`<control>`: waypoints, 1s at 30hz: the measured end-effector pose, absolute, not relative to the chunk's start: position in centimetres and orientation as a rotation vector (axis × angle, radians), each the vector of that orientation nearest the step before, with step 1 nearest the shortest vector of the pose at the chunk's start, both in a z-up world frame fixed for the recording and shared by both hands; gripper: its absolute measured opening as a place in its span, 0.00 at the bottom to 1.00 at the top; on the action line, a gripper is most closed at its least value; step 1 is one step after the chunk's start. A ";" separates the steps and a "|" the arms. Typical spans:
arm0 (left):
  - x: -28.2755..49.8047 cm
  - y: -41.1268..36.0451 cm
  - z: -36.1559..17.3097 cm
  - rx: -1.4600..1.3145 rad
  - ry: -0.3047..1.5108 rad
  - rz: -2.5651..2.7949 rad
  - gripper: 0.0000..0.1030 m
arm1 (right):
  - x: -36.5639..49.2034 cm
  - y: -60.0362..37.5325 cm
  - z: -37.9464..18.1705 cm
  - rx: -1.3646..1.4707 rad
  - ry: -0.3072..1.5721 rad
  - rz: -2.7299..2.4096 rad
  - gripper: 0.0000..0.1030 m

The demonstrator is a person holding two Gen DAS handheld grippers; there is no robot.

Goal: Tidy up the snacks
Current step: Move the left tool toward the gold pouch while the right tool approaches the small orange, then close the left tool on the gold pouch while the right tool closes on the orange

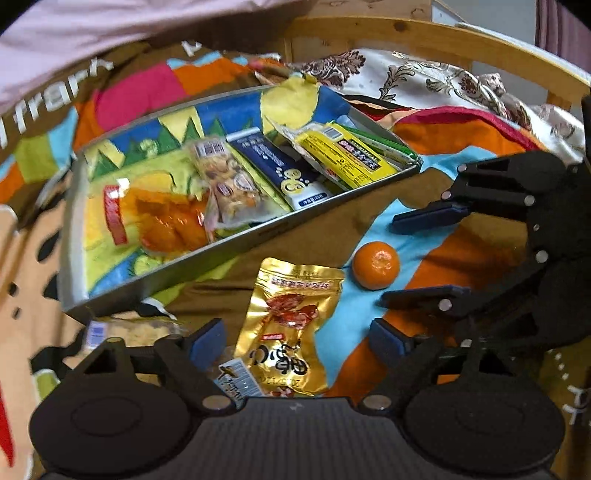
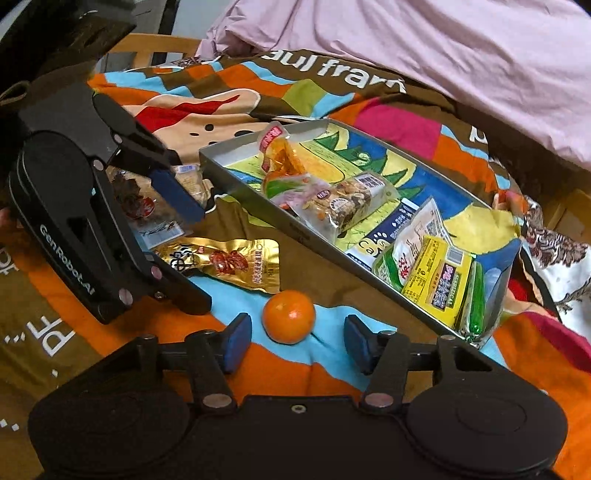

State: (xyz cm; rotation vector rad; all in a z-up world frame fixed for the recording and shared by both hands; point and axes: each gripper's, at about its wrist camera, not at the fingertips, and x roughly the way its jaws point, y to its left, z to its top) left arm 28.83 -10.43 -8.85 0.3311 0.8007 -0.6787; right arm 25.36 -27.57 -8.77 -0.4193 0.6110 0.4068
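A gold snack pouch (image 1: pixel 291 325) (image 2: pixel 236 264) lies on the bedspread, in the gap of my open left gripper (image 1: pixel 297 341) (image 2: pixel 190 254). A small orange (image 1: pixel 376 264) (image 2: pixel 289 316) sits just ahead of my open right gripper (image 2: pixel 297 341) (image 1: pixel 388 259), between the lines of its fingers and apart from the pads. Behind both lies a shallow metal tray (image 1: pixel 258 232) (image 2: pixel 314 247). It holds several packets: an orange candy bag (image 1: pixel 162 218), a nut mix bag (image 2: pixel 347 203), a dark blue pack (image 1: pixel 284 173) and a yellow pack (image 2: pixel 439 280).
Loose packets lie left of the tray: a pale crumbly one (image 1: pixel 140 328) (image 2: pixel 192 181) and a clear one with dark red pieces (image 2: pixel 136 199). A pink quilt (image 2: pixel 424 48) is bunched behind the tray. A patterned cloth (image 1: pixel 424 81) and a wooden bed frame (image 1: pixel 406 33) lie beyond.
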 end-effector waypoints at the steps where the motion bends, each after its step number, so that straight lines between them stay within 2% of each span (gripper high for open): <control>1: 29.3 -10.2 -9.0 0.304 0.825 -0.683 0.85 | 25.6 -27.6 -8.8 -0.409 0.614 0.401 0.54; 6: 31.1 -9.2 -10.0 0.168 0.927 -0.683 0.85 | 25.9 -27.7 -9.0 -0.384 0.619 0.401 0.51; 8: 31.4 -9.0 -10.1 0.143 0.938 -0.677 0.83 | 25.8 -27.6 -9.0 -0.384 0.618 0.409 0.46; 11: 31.4 -9.0 -10.0 0.153 0.946 -0.661 0.72 | 25.9 -27.4 -9.1 -0.380 0.619 0.424 0.40; 13: 31.4 -8.9 -9.7 0.147 0.955 -0.666 0.60 | 25.9 -27.2 -9.2 -0.383 0.620 0.429 0.34; 15: 31.3 -9.0 -9.5 0.141 0.959 -0.658 0.57 | 25.9 -27.0 -9.2 -0.385 0.618 0.425 0.34; 30: 28.9 -8.7 -7.0 0.091 0.827 -0.546 0.52 | 25.2 -27.5 -7.6 -0.387 0.524 0.375 0.34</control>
